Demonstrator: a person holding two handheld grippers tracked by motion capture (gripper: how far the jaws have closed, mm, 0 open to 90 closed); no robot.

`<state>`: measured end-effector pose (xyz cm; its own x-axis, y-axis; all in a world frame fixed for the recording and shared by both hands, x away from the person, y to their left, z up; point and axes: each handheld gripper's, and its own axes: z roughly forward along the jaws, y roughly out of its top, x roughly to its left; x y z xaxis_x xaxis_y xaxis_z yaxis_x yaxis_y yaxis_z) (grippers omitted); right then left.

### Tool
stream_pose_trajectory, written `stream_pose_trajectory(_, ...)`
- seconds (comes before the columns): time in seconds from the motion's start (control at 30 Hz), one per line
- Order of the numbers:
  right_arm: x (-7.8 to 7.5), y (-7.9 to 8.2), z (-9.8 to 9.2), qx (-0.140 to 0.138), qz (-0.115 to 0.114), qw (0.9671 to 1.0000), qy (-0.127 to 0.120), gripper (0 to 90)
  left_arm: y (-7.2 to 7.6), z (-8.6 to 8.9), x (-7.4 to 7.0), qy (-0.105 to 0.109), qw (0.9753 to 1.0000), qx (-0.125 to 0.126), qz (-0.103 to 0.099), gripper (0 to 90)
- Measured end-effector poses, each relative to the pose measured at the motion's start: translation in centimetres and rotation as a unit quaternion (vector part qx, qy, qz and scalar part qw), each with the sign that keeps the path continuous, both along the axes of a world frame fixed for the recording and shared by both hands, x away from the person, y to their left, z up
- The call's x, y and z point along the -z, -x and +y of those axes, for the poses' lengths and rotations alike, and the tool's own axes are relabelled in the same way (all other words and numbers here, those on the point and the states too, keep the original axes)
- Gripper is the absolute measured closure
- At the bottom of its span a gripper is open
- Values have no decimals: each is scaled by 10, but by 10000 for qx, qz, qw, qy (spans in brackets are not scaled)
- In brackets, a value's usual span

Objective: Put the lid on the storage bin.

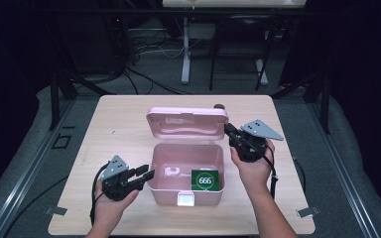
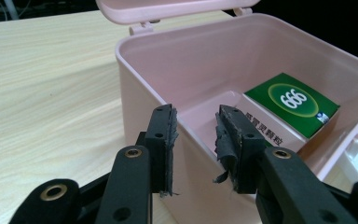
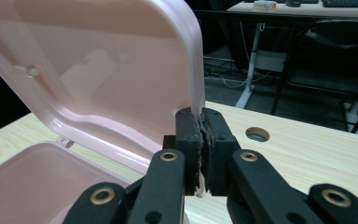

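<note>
I am pinching the right edge of the pink lid with my right tongs, their jaws closed on its rim, holding it upright over the pink box at the middle of the counter. My left tongs are hovering narrowly parted just beside the box's left wall, gripping nothing. A green packet is lying inside at the near right corner. Bare counter is stretching left of the box and far beyond the lid.
</note>
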<state>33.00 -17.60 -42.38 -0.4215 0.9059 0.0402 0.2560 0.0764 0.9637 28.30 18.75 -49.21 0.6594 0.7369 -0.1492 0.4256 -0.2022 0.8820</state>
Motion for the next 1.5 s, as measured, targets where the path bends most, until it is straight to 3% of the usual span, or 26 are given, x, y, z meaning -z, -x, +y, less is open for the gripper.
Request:
stream_pose_trajectory(0.37, 1, 4, 0, -24, -47, 10000, 65, 864, -8, -1, -21, 23, 9998, -74, -164, 650)
stream_pose_trajectory(0.63, 2, 6, -1, -45, -32, 10000, 30, 862, -19, -1, -48, -43, 9991, -141, -405, 617)
stream_pose_trajectory(0.9, 3, 7, -1, -59, -58, 10000, 17, 860, -33, -2, -74, 31, 9976, -302, -627, 637)
stream_pose_trajectory(1.33, 4, 8, -3, -85, -41, 9999, -52, 859, -50, -9, -93, -36, 9949, -547, -850, 643)
stream_pose_trajectory(1.5, 4, 8, -3, -90, -40, 9999, -60, 859, -55, -14, -97, -13, 9947, -531, -878, 644)
